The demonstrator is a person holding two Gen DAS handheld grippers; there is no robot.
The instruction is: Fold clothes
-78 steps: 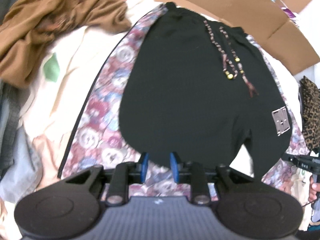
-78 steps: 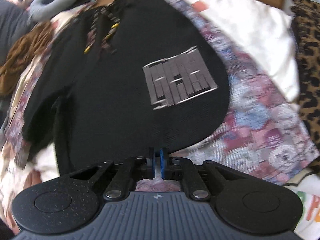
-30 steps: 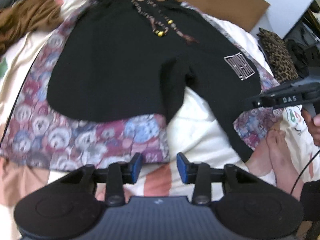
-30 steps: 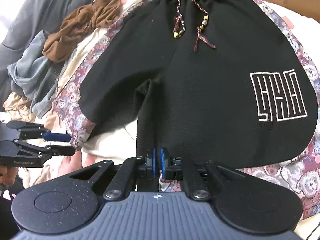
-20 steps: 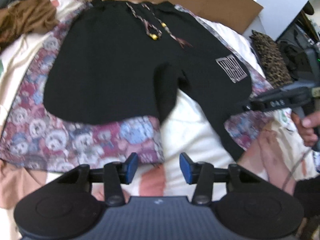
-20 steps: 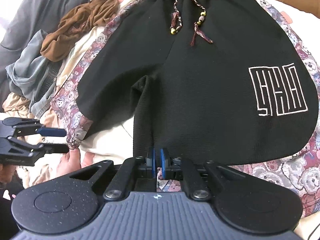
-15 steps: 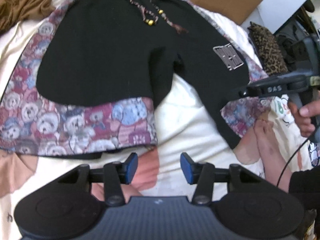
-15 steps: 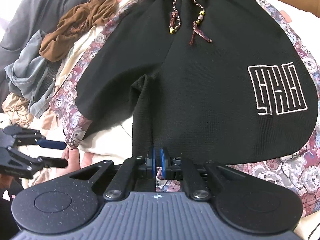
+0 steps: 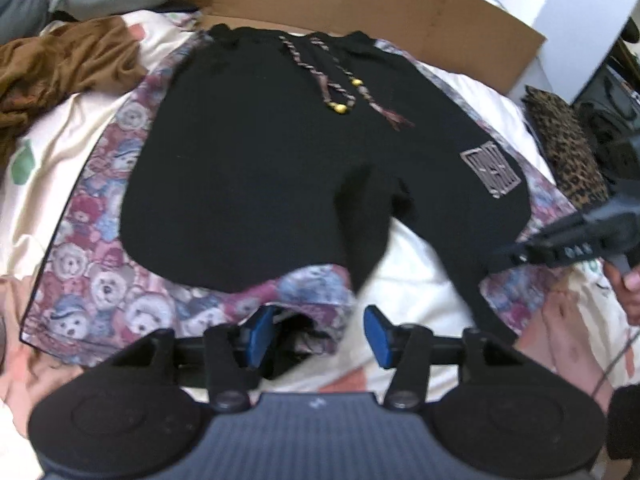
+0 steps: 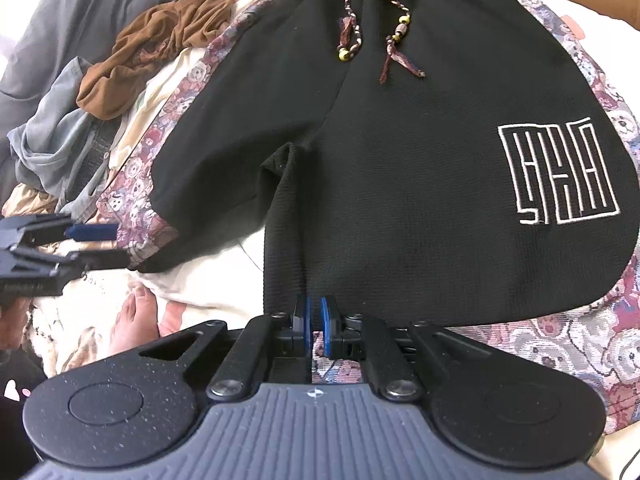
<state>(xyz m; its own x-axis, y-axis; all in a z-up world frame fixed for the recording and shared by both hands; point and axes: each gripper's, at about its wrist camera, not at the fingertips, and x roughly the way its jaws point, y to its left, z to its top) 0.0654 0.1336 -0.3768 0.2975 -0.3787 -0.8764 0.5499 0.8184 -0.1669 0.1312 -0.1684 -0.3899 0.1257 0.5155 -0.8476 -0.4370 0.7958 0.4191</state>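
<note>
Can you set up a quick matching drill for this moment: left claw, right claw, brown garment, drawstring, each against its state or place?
Things:
1. left claw
2. right claw
3. brown garment
4. drawstring

States or places:
A. crumpled beside the shorts
B. open, holding nothing
C. lying on the shorts below the waistband
D. shut at the hem of a shorts leg

Pairs: 1-B, 2-D, 3-A, 4-C

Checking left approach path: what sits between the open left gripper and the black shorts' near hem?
In the left wrist view, only the teddy-bear fabric panel lies between the left gripper and the black shorts.
</note>
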